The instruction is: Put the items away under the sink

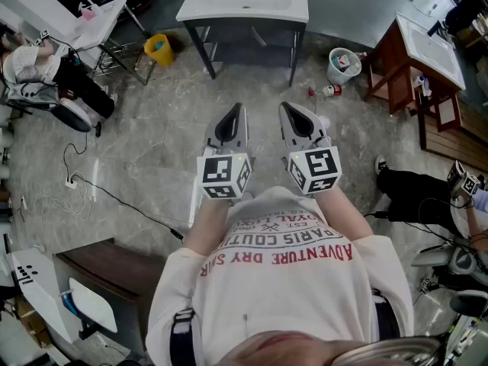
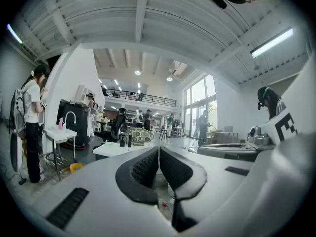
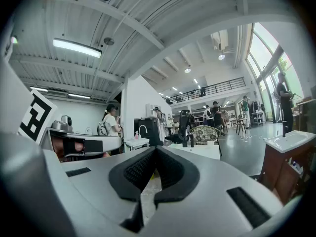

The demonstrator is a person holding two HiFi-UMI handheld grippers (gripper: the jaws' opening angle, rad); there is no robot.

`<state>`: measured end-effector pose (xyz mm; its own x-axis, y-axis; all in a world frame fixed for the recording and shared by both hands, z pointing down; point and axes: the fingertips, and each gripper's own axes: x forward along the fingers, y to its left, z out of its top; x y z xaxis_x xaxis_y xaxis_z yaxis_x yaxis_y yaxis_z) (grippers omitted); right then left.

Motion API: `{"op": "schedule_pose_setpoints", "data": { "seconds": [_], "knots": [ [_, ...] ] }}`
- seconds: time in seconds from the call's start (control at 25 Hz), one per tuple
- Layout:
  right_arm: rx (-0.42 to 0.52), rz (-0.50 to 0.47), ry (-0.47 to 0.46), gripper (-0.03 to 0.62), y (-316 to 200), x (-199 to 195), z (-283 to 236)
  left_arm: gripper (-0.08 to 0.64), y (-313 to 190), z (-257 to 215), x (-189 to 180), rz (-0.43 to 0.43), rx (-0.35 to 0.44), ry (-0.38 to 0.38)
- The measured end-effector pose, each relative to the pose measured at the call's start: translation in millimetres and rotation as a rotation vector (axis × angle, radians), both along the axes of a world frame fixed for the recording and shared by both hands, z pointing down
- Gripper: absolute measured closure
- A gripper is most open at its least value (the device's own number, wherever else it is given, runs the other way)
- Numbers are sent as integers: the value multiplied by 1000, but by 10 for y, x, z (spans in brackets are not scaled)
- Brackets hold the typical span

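Sink (image 1: 244,2): white basin on a dark metal frame, head view, 12 o'clock, well apart from both grippers. Marble-pattern floor (image 1: 152,151) lies between. A small bottle (image 1: 329,91) with red on it lies on the floor at 1 o'clock from the grippers, just beside the sink frame's right leg. A white bucket (image 1: 339,75) stands near it, further out. A yellow bucket (image 1: 158,48) sits at 11 o'clock, left of the frame. A second basin on a wooden stand (image 1: 415,59) is at 2 o'clock. One person sits at 10 o'clock (image 1: 46,67). Left gripper (image 1: 235,110) and right gripper (image 1: 287,108) are held side by side in front of the wearer's chest, pointing to 12 o'clock, each with its marker cube nearest the body. Left gripper view: the black ribbed pads (image 2: 143,169) meet at the tips with nothing between them, so the jaws are closed and empty. The sink's white top shows just past the tips at 11 o'clock. A small side table with a tap (image 2: 61,135) and a standing person (image 2: 30,117) are at 9 o'clock, and the yellow bucket is low on the floor beside that table. Right gripper view: the pads (image 3: 136,169) are likewise pressed together at the tips, closed on nothing. The sink top lies beyond them at 1 o'clock, and the wooden stand is at 3 o'clock. The bottle cannot be made out in either gripper view.
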<state>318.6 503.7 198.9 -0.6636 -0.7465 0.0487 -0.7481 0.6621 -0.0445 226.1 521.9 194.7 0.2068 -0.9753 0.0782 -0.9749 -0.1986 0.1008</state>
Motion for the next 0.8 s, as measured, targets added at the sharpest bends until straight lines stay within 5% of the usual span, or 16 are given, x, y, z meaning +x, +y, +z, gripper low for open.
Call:
{"op": "schedule_pose_setpoints", "data": {
  "seconds": [0.44, 0.8],
  "knots": [
    [-60, 2, -26, 568, -166, -264, 173, 532, -146, 163, -238, 22, -31, 21],
    [-121, 25, -6, 568, -287, -992, 423, 532, -225, 369, -1079, 9, -75, 48]
  ]
}}
